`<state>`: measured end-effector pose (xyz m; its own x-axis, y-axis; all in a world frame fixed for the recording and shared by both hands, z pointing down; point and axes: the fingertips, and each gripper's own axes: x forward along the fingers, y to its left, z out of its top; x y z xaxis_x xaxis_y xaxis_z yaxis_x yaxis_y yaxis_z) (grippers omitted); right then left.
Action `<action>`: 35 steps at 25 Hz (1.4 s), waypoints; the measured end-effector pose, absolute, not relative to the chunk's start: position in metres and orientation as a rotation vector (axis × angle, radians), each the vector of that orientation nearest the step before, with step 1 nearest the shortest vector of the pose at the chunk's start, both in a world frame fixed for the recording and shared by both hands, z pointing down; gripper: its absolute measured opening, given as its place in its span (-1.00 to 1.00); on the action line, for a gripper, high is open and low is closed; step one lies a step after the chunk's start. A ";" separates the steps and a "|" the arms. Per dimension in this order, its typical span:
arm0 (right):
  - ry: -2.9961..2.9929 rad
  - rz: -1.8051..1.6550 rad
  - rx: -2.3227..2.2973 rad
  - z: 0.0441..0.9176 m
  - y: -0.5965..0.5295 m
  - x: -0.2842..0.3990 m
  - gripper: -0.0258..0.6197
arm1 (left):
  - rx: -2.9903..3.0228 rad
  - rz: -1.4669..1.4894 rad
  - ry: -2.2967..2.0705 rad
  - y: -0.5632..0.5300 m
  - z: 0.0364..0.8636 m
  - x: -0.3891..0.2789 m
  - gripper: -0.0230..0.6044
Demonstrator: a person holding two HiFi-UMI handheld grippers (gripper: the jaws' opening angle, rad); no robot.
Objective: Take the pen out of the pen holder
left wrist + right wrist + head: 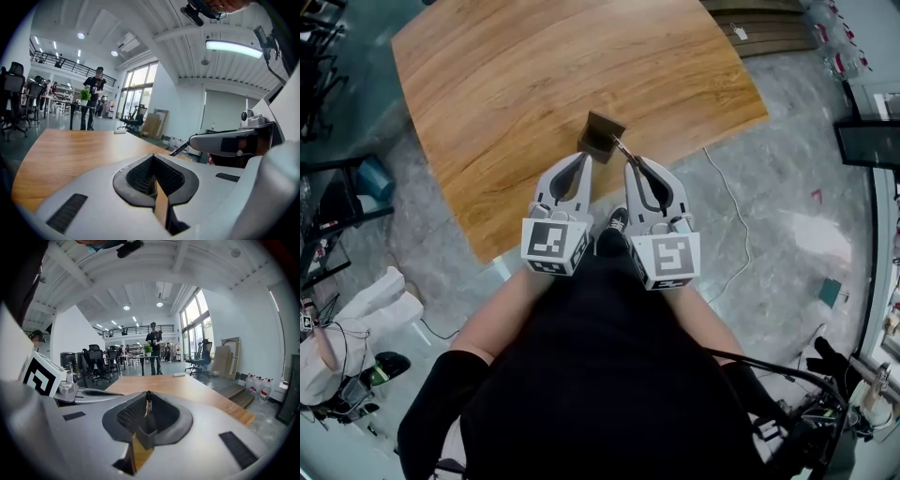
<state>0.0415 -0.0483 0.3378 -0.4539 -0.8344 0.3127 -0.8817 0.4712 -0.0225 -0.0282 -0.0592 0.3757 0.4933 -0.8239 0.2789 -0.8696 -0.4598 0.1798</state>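
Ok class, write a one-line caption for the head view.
Right gripper holds a pen by the holder on a wooden table; left gripper alongside.

A wooden bench (534, 84) with rounded corners fills the upper middle of the head view. A small dark square pen holder (600, 137) stands on it close to its lower edge. In the right gripper view, a small flat white object (179, 374) lies at the bench's far end, just right of centre.

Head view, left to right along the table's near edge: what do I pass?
First the left gripper → pen holder → right gripper. I leave out the pen, since it overlaps both the holder and the right gripper's tip.
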 end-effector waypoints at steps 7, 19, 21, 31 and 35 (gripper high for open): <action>-2.477 0.274 1.473 0.334 -0.049 0.043 -0.80 | 2.439 0.228 -1.441 -0.058 0.376 -0.030 -0.91; -2.411 0.395 1.381 0.402 -0.066 0.027 -0.80 | 2.368 0.265 -1.434 -0.077 0.406 -0.042 -0.91; -2.389 0.429 1.368 0.419 -0.068 0.026 -0.80 | 2.355 0.267 -1.429 -0.080 0.413 -0.043 -0.91; -2.323 0.512 1.318 0.467 -0.074 0.021 -0.80 | 2.320 0.303 -1.389 -0.079 0.439 -0.041 -0.91; -2.313 0.518 1.305 0.476 -0.074 0.021 -0.80 | 2.314 0.309 -1.384 -0.078 0.443 -0.039 -0.91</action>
